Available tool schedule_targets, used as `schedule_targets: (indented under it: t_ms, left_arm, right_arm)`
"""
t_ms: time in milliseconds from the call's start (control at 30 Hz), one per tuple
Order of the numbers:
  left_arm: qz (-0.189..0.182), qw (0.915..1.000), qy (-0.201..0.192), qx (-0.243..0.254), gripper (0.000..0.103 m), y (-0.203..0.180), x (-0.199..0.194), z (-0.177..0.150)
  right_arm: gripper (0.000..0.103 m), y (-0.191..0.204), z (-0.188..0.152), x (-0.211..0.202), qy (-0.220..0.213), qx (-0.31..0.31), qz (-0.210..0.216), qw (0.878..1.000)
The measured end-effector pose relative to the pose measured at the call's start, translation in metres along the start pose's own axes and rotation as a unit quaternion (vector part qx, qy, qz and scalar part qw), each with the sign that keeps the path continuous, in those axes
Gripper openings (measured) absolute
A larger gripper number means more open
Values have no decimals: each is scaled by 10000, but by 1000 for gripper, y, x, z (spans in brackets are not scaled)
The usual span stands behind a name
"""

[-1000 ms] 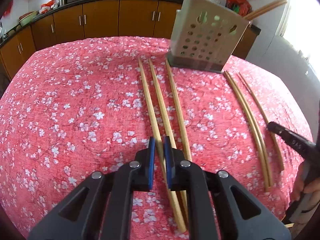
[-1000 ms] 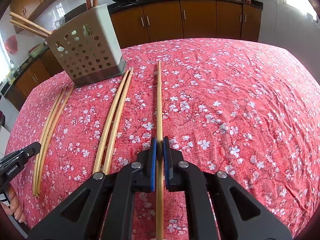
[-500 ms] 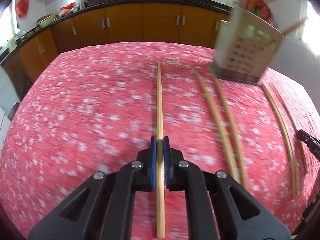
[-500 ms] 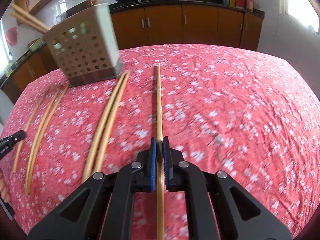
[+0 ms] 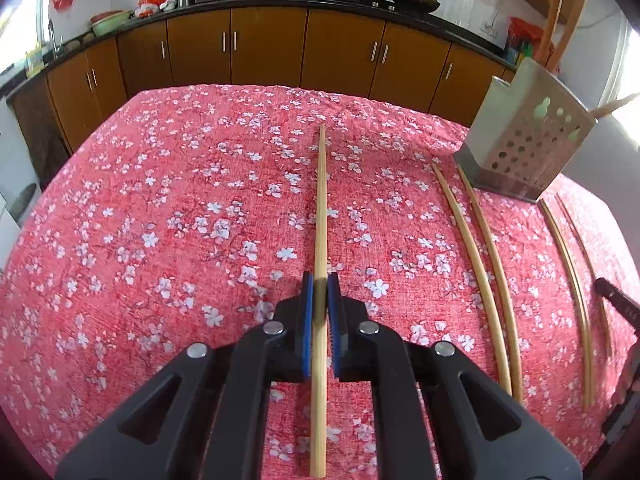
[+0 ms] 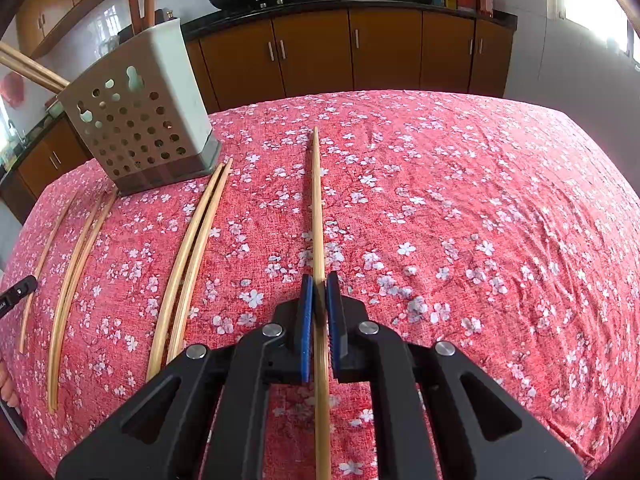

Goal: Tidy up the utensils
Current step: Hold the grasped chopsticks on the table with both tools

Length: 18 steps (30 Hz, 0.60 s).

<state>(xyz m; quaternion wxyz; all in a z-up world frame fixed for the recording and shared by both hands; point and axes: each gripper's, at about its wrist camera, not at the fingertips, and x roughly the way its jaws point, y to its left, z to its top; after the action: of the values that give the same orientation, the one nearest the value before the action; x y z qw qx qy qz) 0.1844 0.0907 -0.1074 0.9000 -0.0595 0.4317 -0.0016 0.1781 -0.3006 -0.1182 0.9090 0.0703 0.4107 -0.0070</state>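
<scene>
My left gripper (image 5: 320, 286) is shut on a long bamboo chopstick (image 5: 321, 208) and holds it just above the red flowered cloth. My right gripper (image 6: 319, 285) is shut on another bamboo chopstick (image 6: 317, 200), also held over the cloth. A perforated metal utensil holder (image 5: 528, 144) stands at the right in the left wrist view and at the left in the right wrist view (image 6: 140, 120), with a few chopsticks standing in it. Loose chopsticks lie on the cloth beside it (image 5: 476, 264) (image 6: 192, 248).
More loose chopsticks lie nearer the table edge (image 5: 568, 276) (image 6: 72, 268). The other gripper's tip shows at the edge of each view (image 5: 616, 300) (image 6: 16, 294). Brown kitchen cabinets (image 5: 280, 48) run behind the table, with woks on the counter.
My left gripper closed on one chopstick of the left group, lifted it and swung left away from the holder. My right gripper kept hold of its chopstick and rose slightly.
</scene>
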Motion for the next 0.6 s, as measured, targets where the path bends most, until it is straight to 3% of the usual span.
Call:
schedule_targets:
  t_ms: [600]
  left_arm:
    - [14, 10000, -28, -24, 10, 0, 1, -1]
  right_arm:
    - [9, 0, -2, 0, -6, 37, 33, 10000]
